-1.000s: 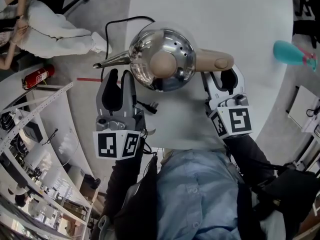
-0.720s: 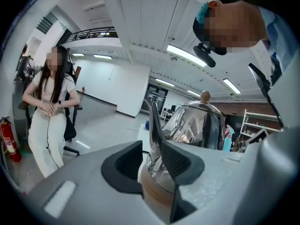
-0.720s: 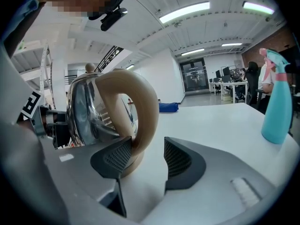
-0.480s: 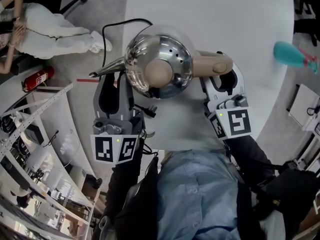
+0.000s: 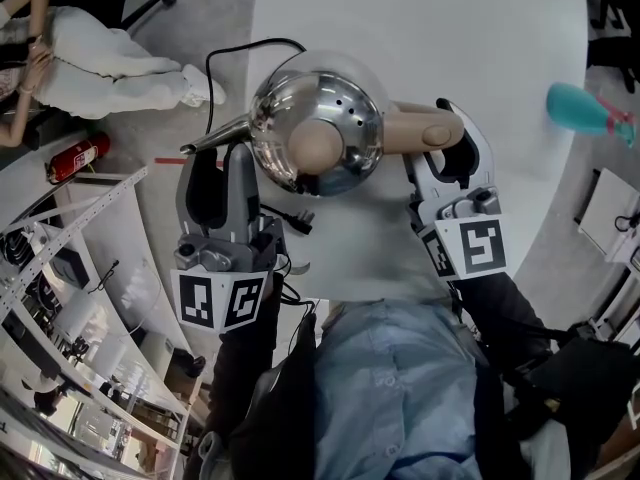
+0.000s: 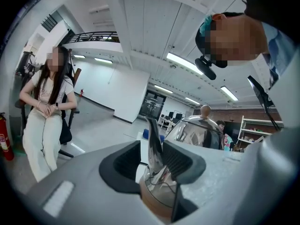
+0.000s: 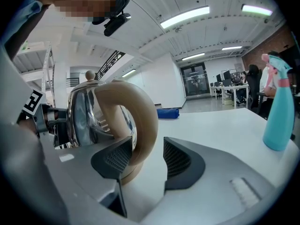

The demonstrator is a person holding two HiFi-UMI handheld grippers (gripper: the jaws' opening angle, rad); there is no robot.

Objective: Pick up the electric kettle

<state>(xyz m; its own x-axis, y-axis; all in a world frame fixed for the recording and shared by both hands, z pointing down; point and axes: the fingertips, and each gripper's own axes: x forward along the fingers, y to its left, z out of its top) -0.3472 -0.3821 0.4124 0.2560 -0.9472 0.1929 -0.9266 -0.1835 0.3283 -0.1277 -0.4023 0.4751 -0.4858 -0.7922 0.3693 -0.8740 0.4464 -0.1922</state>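
My right gripper [image 5: 447, 153] sits spread round the kettle [image 5: 318, 128] handle [image 7: 140, 121], unclamped; that's the lifting grip. Left gripper [image 5: 222, 168] loosely straddles the spout [image 6: 153, 144], for balance I guess.

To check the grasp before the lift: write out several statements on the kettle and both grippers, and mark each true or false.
1. The kettle's spout stands between the left gripper's jaws. True.
2. The right gripper's jaws are clamped tight on the handle. False: they straddle it, with a gap at one jaw.
3. A teal spray bottle stands on the table. True.
4. The kettle has its lid off. False: the lid with its knob is on.
5. The handle is black. False: it is beige.
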